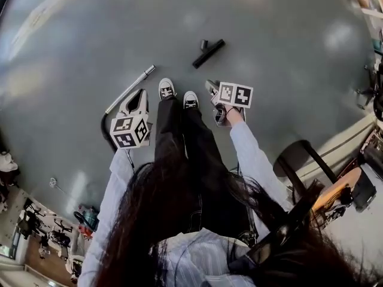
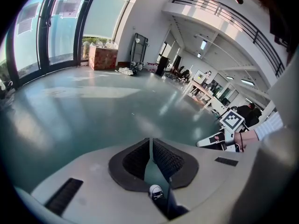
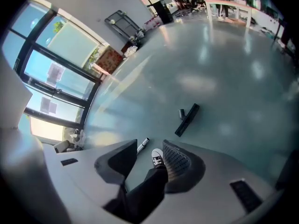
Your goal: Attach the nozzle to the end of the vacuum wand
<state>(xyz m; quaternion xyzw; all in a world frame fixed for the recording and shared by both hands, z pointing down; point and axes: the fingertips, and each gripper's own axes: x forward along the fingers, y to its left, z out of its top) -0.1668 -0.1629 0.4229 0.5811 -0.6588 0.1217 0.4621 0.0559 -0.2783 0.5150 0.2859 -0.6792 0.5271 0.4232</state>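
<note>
Head view: the black T-shaped plastic nozzle (image 1: 208, 52) lies on the grey polished floor (image 1: 269, 34), well apart from the slim silver metal vacuum wand (image 1: 130, 88); the two are not joined, so the attaching is left to do. Left gripper view: the left gripper (image 2: 150, 143) has its jaws pressed together on nothing. Right gripper view: the right gripper (image 3: 149, 147) stands partly open and empty; nozzle and wand tip lie separate beyond it.

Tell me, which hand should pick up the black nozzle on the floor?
Probably the right: the right gripper is nearer the nozzle, with its fingers open. The left gripper is shut, beside the wand.
</note>
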